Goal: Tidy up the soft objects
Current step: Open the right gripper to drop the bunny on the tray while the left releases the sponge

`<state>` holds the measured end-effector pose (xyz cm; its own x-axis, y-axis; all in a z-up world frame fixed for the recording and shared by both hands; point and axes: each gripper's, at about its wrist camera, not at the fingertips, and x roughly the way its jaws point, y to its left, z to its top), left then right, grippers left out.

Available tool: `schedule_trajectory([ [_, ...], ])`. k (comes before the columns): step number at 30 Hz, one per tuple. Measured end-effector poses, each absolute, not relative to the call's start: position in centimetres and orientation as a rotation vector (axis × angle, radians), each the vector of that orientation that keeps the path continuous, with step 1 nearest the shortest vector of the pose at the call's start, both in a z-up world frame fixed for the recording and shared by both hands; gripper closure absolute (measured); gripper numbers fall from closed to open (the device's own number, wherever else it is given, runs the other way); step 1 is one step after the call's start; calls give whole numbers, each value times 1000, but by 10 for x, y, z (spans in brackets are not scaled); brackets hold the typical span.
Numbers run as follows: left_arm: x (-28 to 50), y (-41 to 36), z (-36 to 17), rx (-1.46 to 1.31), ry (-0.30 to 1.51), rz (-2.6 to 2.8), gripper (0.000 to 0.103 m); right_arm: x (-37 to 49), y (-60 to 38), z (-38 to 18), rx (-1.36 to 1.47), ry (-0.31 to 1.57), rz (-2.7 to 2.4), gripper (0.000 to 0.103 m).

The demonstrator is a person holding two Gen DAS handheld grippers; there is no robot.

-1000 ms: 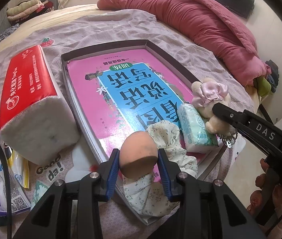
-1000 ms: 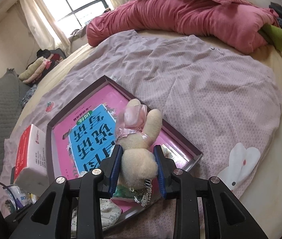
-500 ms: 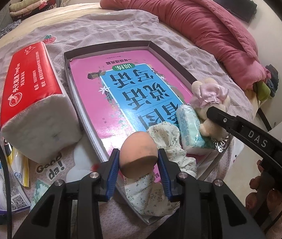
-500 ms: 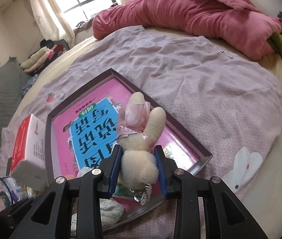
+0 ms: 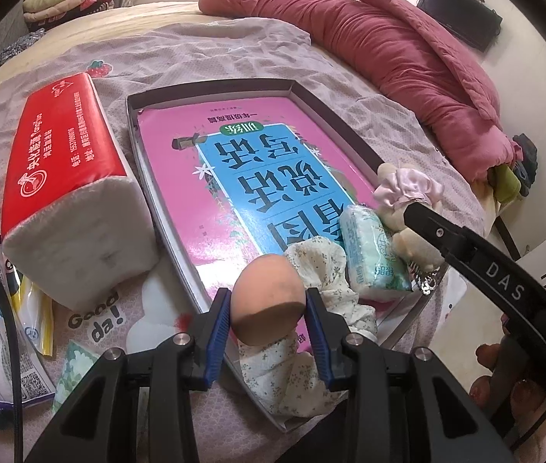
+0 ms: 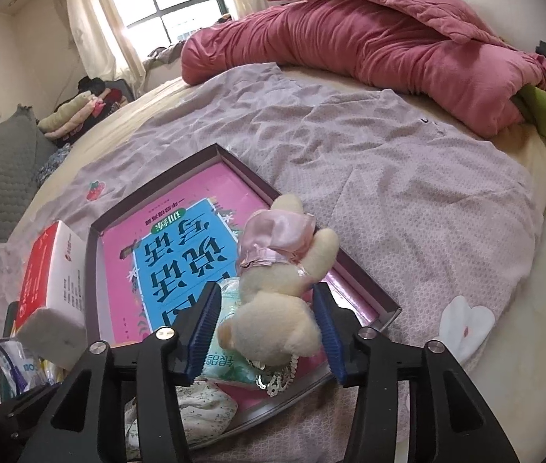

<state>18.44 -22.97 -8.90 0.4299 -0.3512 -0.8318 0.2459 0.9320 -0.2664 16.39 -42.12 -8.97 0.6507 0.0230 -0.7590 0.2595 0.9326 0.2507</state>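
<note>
- Bed [image 6: 408, 177] with a mauve sheet [image 6: 388, 200] spread over it; rolled pink duvet [image 6: 369, 38] along the far side.
- Shallow box tray [image 5: 139, 177] on the sheet, pink and blue book [image 5: 257, 177] flat inside.
- Red tissue pack [image 5: 68, 177] just left of the tray, on the sheet.
- Near end of the tray: floral cloth [image 5: 323, 270], small green tissue packet [image 5: 369, 254], plush bunny [image 6: 273, 308] lying on the packet.
- Left tongs [image 5: 267, 310]: clamped on a tan, egg-shaped soft toy [image 5: 269, 297], held above the tray's near edge and the cloth.
- Right tongs [image 6: 267, 326]: jaws opening, bunny sits between the blue pads; gap on the left side, right pad close to the plush.
</note>
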Motion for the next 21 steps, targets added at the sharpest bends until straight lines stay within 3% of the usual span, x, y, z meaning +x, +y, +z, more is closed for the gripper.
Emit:
schedule_trajectory([
  [17, 181, -231, -88, -123, 1074, -382, 63, 145, -447, -83, 437, 786, -279, 38],
  [21, 179, -233, -85, -116, 1067, -395, 53, 145, -451, -87, 454, 801, -293, 35],
])
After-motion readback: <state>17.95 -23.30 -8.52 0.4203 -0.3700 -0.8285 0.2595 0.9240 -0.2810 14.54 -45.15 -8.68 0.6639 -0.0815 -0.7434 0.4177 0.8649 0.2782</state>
